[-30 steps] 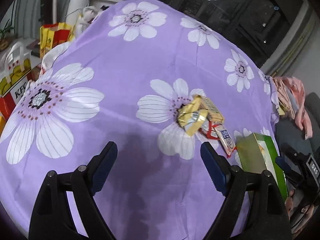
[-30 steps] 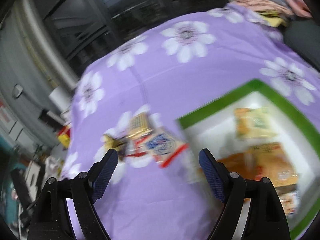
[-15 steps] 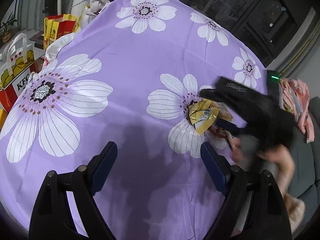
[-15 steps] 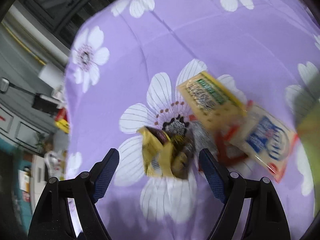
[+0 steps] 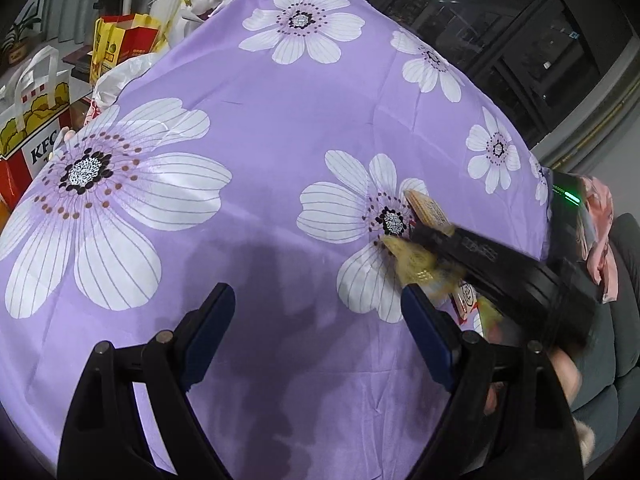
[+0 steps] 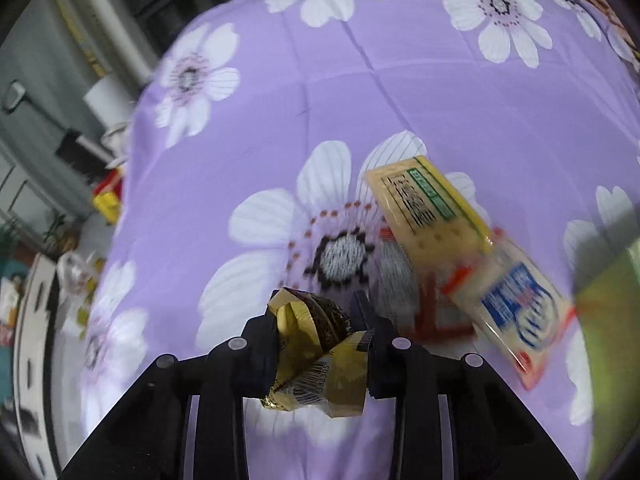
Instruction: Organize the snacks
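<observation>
A purple cloth with large white flowers [image 5: 280, 128] covers the surface. Behind it stand dark windows [image 5: 500, 20] in black frames, with ceiling lights reflected in the glass (it looks dark outside). At the left edge sit a red and white KFC paper bag [image 5: 32, 128] and a yellow and red bag [image 5: 120, 40]. To the right a grey sofa [image 5: 624, 320] carries a pink cloth [image 5: 600, 216].
</observation>
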Available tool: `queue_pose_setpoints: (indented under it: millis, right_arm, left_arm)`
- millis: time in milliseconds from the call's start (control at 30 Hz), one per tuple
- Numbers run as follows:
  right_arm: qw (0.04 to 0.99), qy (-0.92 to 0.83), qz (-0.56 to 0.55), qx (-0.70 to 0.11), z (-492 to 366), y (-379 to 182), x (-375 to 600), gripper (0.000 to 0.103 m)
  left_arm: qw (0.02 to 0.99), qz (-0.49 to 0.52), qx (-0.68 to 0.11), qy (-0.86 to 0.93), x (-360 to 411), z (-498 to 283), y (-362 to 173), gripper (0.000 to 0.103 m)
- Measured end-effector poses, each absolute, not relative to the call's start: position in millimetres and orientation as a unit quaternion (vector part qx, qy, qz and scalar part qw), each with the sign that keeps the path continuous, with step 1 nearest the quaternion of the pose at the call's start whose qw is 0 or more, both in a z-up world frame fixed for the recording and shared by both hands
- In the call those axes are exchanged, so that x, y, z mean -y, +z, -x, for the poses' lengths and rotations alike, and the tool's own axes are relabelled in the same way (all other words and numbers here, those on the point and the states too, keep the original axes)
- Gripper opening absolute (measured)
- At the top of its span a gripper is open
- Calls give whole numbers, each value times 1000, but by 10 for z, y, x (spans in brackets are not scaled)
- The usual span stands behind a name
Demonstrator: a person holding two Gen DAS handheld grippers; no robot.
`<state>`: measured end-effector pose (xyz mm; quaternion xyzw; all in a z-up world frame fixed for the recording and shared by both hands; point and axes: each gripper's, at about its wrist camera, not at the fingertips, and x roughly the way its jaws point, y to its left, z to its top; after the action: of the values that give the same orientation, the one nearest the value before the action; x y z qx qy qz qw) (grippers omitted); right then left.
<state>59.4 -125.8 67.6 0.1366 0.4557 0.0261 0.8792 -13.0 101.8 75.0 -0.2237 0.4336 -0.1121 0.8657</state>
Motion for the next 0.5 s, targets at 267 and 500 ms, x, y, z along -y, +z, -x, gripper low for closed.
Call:
queue_pose_setpoints:
  millis: [267,500]
  right_arm:
    - [849,102,-142,-498,195,757,1368,34]
    - [830,84,-174,-523,434,469,1614,40]
  left_arm:
    - [862,203,-446,-128,-830,152,698,85]
    - [862,160,-456,-153,-540,240,673,84]
